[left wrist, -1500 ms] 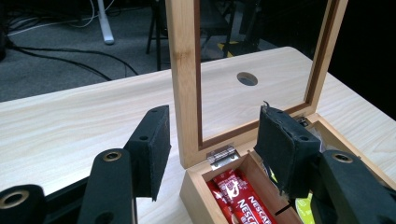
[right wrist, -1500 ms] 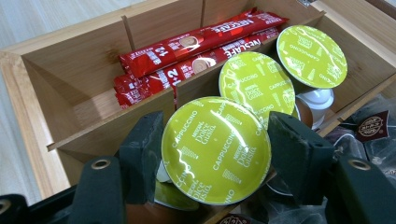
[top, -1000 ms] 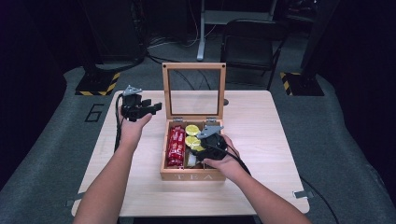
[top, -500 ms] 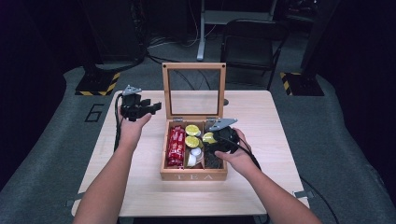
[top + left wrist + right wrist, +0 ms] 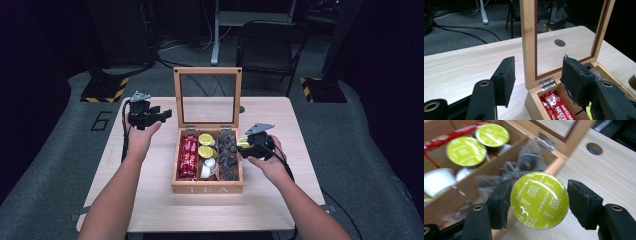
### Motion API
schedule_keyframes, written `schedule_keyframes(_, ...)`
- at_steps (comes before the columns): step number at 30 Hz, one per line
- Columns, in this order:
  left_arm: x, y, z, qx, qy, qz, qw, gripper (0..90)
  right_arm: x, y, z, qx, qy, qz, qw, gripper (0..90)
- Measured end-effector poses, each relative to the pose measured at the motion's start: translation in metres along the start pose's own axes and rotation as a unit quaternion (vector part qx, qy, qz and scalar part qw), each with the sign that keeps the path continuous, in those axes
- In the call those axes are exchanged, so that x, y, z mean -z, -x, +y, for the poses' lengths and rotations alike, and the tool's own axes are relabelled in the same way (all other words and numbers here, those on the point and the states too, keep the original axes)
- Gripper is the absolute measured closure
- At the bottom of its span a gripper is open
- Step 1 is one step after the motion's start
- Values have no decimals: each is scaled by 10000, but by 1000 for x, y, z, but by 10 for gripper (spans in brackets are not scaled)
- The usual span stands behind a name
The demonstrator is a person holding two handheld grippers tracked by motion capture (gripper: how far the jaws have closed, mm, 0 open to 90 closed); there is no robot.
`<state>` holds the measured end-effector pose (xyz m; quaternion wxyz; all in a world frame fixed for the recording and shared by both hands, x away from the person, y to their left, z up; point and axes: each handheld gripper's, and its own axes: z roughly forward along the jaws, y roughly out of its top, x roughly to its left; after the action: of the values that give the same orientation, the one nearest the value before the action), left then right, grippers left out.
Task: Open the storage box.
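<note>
While your right hand-held gripper (image 5: pixel 537 200) pinches the capsule (image 5: pixel 539 200) by its rim, just beyond the right wall of the tea box (image 5: pixel 207 189) and above the bench (image 5: pixel 280 200), the risk lies in the grip itself. The pads touch only the thin edge on either side, so a tilt of your wrist or a slight easing of the jaws could likely let the capsule pivot, slip out, and roll across the bench. A knock against the box wall might do the same. The capsule shows a round, glossy lime-green foil lid with white lettering, facing the camera; two like it (image 5: pixel 466 151) sit in the middle compartment. Your left hand-held gripper (image 5: pixel 537 82) stands spread, holding nothing, beside the upright lid (image 5: pixel 529 42).
</note>
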<state>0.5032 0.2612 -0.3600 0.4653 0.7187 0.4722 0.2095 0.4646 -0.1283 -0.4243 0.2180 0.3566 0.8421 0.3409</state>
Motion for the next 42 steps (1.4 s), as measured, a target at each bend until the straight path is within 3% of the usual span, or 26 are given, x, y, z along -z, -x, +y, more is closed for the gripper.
schedule_keyframes(3,-1,1,0,4,5,-6,10000,445,0,7,-6,-241,-16,-160,9996,370)
schedule_keyframes(17,-1,1,0,-6,-21,-16,10000,445,7,41,-28,-664,-179,-643,9956,370)
schedule_keyframes(29,-2,0,-1,-2,-22,6,10000,445,4,47,-39,-757,-241,-785,9937,369)
schedule_keyframes(42,-5,2,-3,-8,-61,-42,10000,445,-7,52,-62,-1098,-423,-878,9892,369)
